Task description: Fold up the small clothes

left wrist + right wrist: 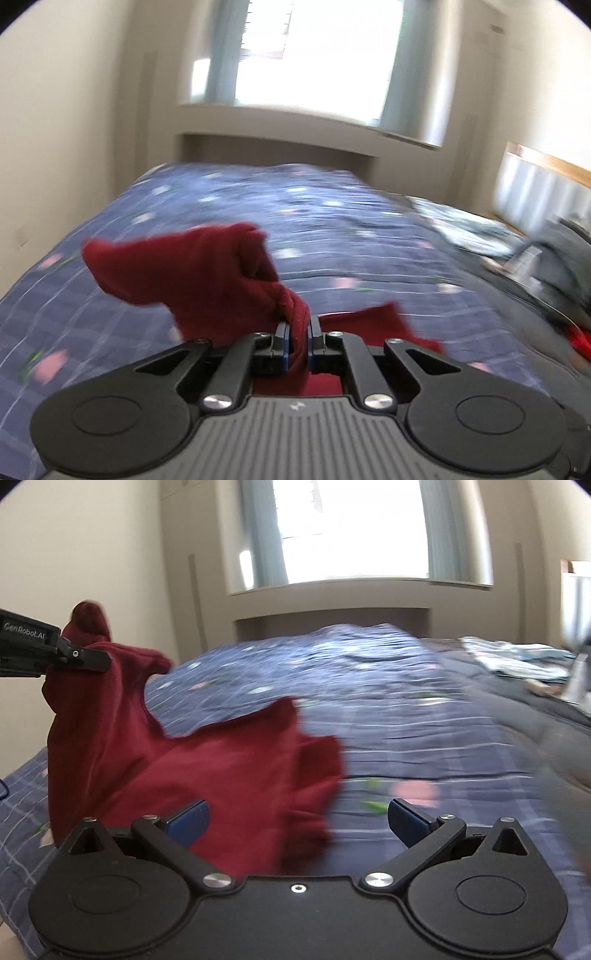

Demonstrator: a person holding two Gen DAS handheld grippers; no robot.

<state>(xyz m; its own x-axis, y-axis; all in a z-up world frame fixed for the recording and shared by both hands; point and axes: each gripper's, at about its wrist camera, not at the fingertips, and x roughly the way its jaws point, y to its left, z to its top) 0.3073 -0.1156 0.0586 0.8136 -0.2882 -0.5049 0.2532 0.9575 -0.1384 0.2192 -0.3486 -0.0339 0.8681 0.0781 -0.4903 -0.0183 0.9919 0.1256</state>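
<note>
A small dark red garment (207, 269) hangs over a bed. My left gripper (299, 332) is shut on a bunched edge of it and holds it up above the blue patterned bedspread (332, 229). In the right wrist view the garment (221, 775) drapes down from the left gripper (88, 659), which enters at the far left, and its lower part lies on the bedspread (424, 720). My right gripper (297, 819) is open and empty, just right of the garment's lower edge.
Other clothes lie at the bed's right side: a light blue-white piece (517, 657) and dark grey fabric (561, 258). A window with grey-blue curtains (351, 528) is behind the bed. A wooden headboard (546, 162) is at the right.
</note>
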